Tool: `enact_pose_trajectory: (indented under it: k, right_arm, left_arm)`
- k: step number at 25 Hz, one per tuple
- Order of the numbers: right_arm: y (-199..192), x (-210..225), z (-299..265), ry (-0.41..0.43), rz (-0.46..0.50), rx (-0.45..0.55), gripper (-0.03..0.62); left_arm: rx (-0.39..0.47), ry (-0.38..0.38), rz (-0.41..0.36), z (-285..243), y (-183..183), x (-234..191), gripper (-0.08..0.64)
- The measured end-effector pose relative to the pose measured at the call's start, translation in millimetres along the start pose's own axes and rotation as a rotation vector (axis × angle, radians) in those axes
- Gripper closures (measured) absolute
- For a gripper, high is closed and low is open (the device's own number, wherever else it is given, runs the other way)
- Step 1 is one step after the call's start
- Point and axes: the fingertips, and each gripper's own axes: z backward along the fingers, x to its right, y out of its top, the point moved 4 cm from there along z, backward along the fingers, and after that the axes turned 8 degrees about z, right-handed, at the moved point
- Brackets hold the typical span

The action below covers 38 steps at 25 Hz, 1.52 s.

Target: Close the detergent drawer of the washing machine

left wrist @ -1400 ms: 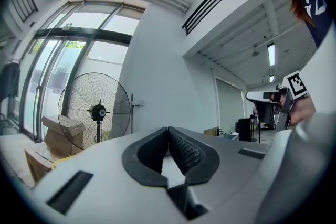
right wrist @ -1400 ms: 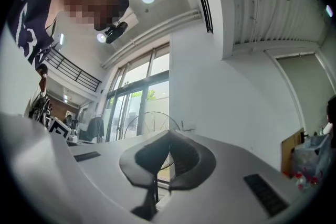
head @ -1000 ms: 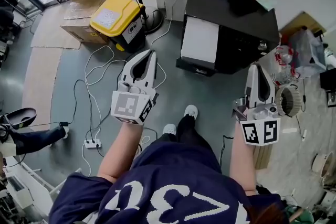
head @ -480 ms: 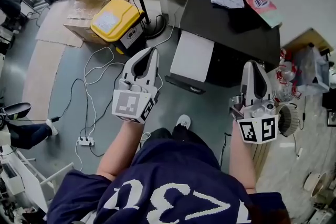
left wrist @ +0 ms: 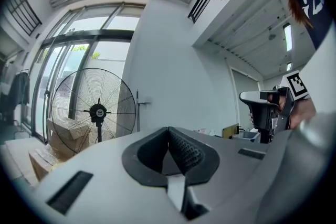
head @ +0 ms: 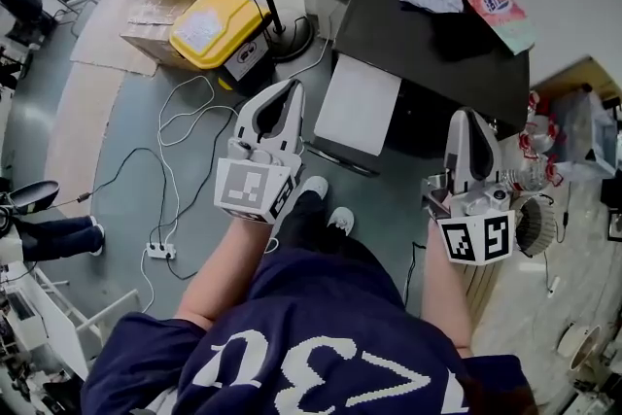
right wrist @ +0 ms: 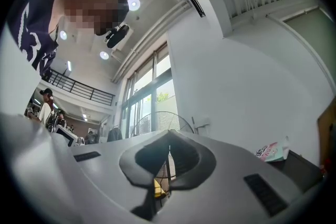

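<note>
Grey left gripper (head: 289, 89) and right gripper (head: 465, 117) point forward, jaws together

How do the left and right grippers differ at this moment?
The left gripper shows over the grey floor, slanting toward the black machine. The right gripper points straight up-frame, against that machine's near right corner. Both have their jaws shut and hold nothing.
</note>
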Motion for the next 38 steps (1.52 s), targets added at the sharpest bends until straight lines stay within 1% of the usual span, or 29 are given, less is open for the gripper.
enact_pose_trajectory:
  k: [7, 17, 20, 22, 26, 31, 34, 38]
  right_arm:
    - [-9.6, 2.8, -27.1, -0.051, 0.01, -0.009, 0.577]
    - [-26.3, -8.1, -95.4, -0.105, 0.035, 0.019, 0.577]
    - [-35.9, -6.7, -103.6, -0.12, 0.033, 0.02, 0.577]
    - [-43.6, -4.2, -106.9, -0.113, 0.027, 0.004, 0.577]
    - [-60.3, 8.5, -112.0, -0.063, -0.002, -0.049, 0.577]
    - [-76.2, 28.1, -112.5, 0.015, -0.023, -0.114, 0.575]
    - [-96.3, 32.8, -109.0, 0.105, -0.03, -0.182, 0.575]
    - [-141.3, 21.5, -91.1, 0.264, -0.041, -0.333, 0.575]
  left_arm:
    - [-0.011, -0.069, 0.004, -35.1, 0.7, -24.6, 0.54]
    - [-0.001, -0.177, 0.001, -97.8, 11.8, -81.8, 0.54]
    - [0.001, -0.194, 0.0, -112.9, 9.8, -89.9, 0.54]
    - [-0.005, -0.194, 0.002, -120.2, 6.7, -93.2, 0.54]
    - [-0.022, -0.176, 0.016, -134.2, -2.8, -92.9, 0.54]
    - [-0.038, -0.155, 0.039, -144.9, -18.6, -80.7, 0.54]
    - [-0.052, -0.155, 0.054, -148.4, -31.3, -74.8, 0.54]
    - [-0.086, -0.195, 0.067, -142.8, -53.2, -69.5, 0.54]
